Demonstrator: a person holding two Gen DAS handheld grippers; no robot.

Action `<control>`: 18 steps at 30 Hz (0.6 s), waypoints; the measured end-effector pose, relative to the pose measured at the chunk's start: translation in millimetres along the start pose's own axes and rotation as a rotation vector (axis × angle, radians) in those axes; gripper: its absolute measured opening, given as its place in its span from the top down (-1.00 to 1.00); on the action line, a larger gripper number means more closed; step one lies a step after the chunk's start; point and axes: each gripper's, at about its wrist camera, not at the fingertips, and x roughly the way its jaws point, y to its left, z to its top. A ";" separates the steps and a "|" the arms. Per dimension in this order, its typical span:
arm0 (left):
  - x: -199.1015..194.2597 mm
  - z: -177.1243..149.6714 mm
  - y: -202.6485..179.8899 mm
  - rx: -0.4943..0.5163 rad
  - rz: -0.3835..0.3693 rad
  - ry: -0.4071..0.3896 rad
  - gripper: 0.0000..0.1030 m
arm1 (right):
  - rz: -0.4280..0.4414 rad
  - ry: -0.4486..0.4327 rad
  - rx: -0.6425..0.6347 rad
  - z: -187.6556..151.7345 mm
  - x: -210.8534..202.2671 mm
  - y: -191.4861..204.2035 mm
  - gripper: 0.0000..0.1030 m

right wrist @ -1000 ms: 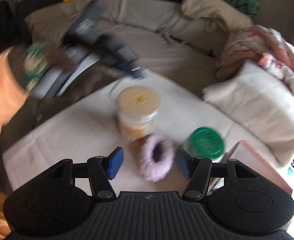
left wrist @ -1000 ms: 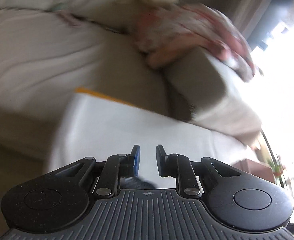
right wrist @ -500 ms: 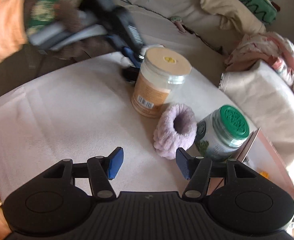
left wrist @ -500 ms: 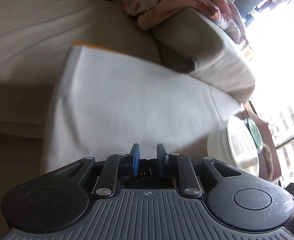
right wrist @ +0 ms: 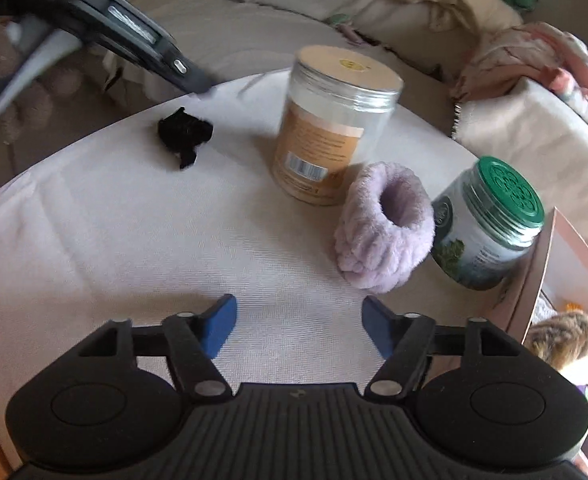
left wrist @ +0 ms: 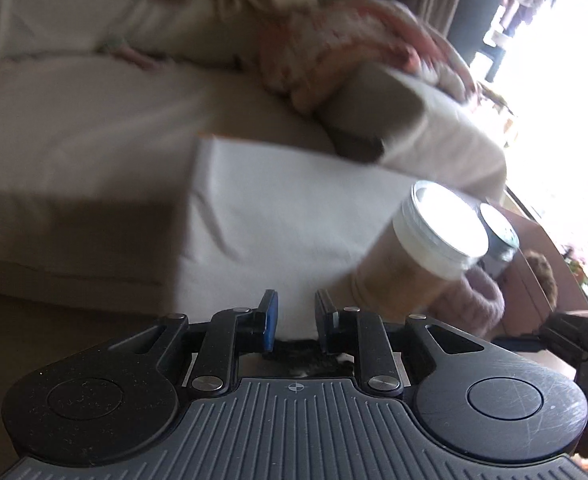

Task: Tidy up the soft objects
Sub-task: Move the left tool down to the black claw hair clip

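Note:
A black scrunchie [right wrist: 184, 134] lies loose on the white-clothed round table [right wrist: 134, 240]. In the left wrist view the black scrunchie [left wrist: 294, 350] shows just under the finger roots. My left gripper [left wrist: 296, 304] has only a narrow gap with bare cloth showing through it. From the right wrist the left gripper [right wrist: 198, 82] hovers blurred, up and left of that scrunchie, not touching it. A fluffy lilac scrunchie [right wrist: 386, 228] rests against the jars. My right gripper [right wrist: 300, 312] sits low over the cloth in front of it. Its jaws are opening, with nothing between them.
A tall orange-label jar [right wrist: 334, 128] and a green-lidded jar [right wrist: 490, 232] stand behind the lilac scrunchie. A pink box [right wrist: 546, 264] at the table's right edge holds furry items [right wrist: 566, 336]. A sofa with cushions and a floral cloth [right wrist: 534, 52] curves behind.
The left gripper has drawn back from beside the orange-label jar, leaving the black scrunchie on the cloth. The right gripper has sunk toward the table and its jaws have widened.

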 end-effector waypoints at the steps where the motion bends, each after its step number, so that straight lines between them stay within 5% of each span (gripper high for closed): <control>1: -3.5 1.8 -1.1 0.006 0.013 0.011 0.57 | -0.006 -0.008 0.017 -2.2 0.5 -1.1 -0.52; 6: -4.5 2.5 -6.3 0.042 -0.028 0.088 0.57 | -0.003 -0.029 0.122 -11.0 2.8 -10.7 -0.67; 14: 12.5 -19.9 -47.1 0.302 -0.042 0.203 0.57 | 0.033 -0.059 0.229 -23.2 5.2 -22.6 -0.74; 18: 9.1 -21.2 -64.5 0.454 -0.020 0.189 0.56 | 0.024 -0.067 0.236 -25.5 4.1 -22.2 -0.79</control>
